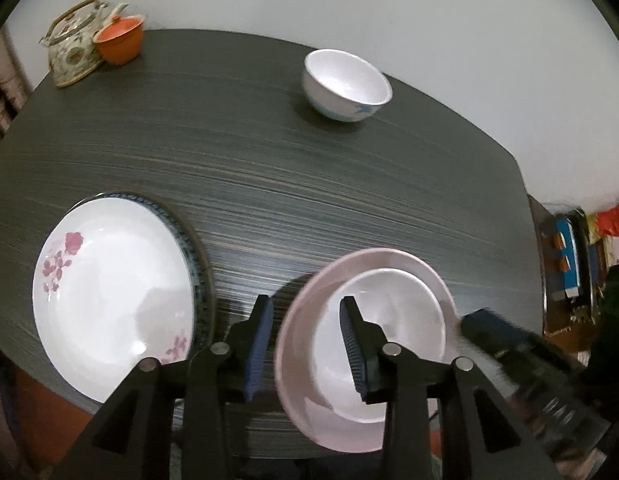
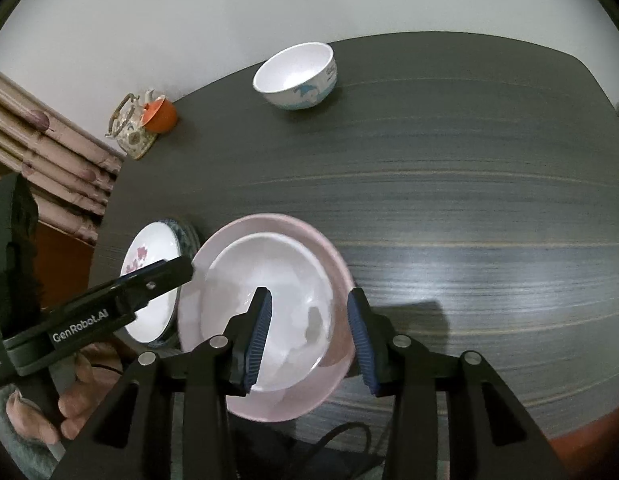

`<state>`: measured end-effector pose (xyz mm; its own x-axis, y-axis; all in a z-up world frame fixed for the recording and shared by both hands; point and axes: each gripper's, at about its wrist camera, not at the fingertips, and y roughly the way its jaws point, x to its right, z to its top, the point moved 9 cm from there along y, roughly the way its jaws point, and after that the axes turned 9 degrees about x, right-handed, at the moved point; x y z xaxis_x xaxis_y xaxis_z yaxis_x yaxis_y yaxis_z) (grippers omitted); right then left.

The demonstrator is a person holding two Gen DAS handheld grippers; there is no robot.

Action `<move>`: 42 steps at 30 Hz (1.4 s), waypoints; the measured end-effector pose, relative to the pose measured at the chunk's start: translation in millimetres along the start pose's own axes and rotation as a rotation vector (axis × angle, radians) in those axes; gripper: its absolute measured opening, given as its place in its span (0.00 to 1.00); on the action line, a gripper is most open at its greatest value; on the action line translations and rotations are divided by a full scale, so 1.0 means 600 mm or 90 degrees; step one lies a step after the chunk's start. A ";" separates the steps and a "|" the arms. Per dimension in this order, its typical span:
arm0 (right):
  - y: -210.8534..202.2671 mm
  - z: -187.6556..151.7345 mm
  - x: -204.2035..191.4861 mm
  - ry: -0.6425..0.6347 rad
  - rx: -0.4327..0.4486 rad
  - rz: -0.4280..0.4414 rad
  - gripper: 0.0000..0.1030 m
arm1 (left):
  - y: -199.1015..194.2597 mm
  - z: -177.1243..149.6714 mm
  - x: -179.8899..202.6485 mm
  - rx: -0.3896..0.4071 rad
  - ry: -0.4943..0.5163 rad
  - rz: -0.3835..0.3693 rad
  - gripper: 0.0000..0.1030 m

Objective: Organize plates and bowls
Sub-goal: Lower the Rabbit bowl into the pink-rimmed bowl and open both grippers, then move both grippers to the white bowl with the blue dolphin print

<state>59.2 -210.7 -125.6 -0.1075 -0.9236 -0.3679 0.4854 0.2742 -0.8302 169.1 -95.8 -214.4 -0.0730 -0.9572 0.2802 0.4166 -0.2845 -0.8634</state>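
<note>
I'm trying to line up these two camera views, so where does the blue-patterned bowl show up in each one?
Left wrist: the bowl stands alone on the table's far side, upper centre-right.
Right wrist: the bowl sits top centre, near the far table edge.
Shared landmark: the teapot with the orange cup, left of the bowl in both views.

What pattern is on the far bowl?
Blue fish-like print on the white far bowl, clearest in the right wrist view.

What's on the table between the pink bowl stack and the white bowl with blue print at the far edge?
Nothing: only bare dark wood-grain table separates the pink bowl stack from the white blue-printed bowl, clearest in the right wrist view.
</note>
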 end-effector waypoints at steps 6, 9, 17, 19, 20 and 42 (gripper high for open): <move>-0.009 0.058 0.053 -0.005 0.043 -0.023 0.38 | 0.012 0.020 -0.024 0.001 -0.009 0.031 0.34; -0.005 0.086 0.078 -0.009 0.050 -0.037 0.38 | 0.021 0.044 -0.031 0.008 -0.003 0.046 0.34; 0.030 0.158 0.116 -0.016 0.030 -0.052 0.38 | 0.052 0.129 -0.041 0.030 -0.018 0.058 0.34; 0.044 0.173 0.113 -0.014 0.025 -0.043 0.38 | 0.066 0.150 -0.039 0.028 -0.027 0.051 0.34; 0.053 0.183 0.112 -0.010 0.021 -0.039 0.38 | 0.073 0.160 -0.037 0.026 -0.030 0.046 0.34; 0.229 0.336 0.071 0.053 0.005 0.022 0.38 | 0.226 0.319 0.010 0.000 -0.129 -0.055 0.34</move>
<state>296.1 -266.5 -171.0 -0.1614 -0.8881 -0.4303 0.4965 0.3037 -0.8132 398.4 -129.8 -249.7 0.0758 -0.8986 0.4322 0.4168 -0.3652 -0.8324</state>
